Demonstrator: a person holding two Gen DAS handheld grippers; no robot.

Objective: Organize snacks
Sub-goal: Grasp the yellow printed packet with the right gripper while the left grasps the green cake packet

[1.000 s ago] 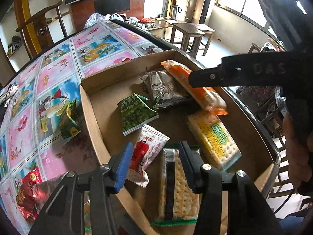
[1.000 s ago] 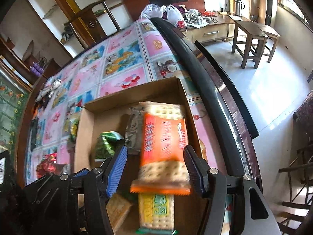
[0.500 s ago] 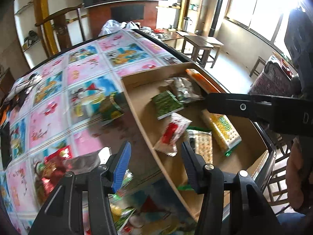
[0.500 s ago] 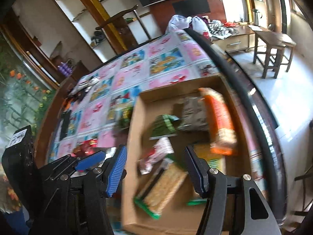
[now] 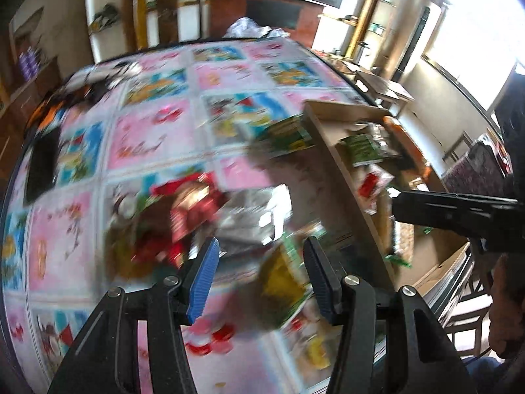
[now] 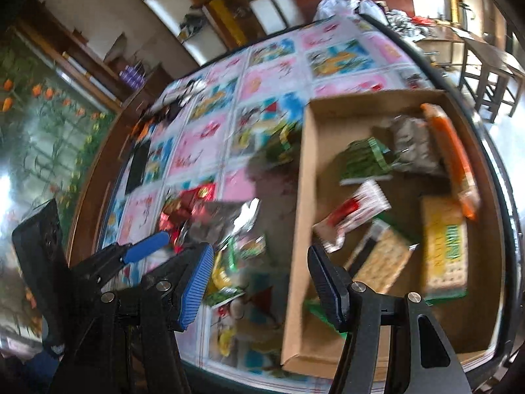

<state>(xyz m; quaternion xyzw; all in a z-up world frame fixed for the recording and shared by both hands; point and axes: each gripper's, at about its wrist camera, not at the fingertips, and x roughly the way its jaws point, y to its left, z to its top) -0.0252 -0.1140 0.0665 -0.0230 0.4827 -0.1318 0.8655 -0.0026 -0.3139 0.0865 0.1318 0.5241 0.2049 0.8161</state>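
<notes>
Sunlit window [image 5: 475,23], wooden stool [image 6: 492,65]

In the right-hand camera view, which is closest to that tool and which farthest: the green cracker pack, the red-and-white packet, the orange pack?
From the right tool, all inside the cardboard box:
1. Green cracker pack, just right of the tips.
2. Red-and-white packet, mid-box, farther up.
3. Orange pack, along the far right wall.

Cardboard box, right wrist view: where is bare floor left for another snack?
Free: the strip inside the cardboard box along its left wall, above the red-and-white packet, and the near right corner below the yellow cracker pack. Crowded: the middle and right side, and the loose pile on the table.
</notes>
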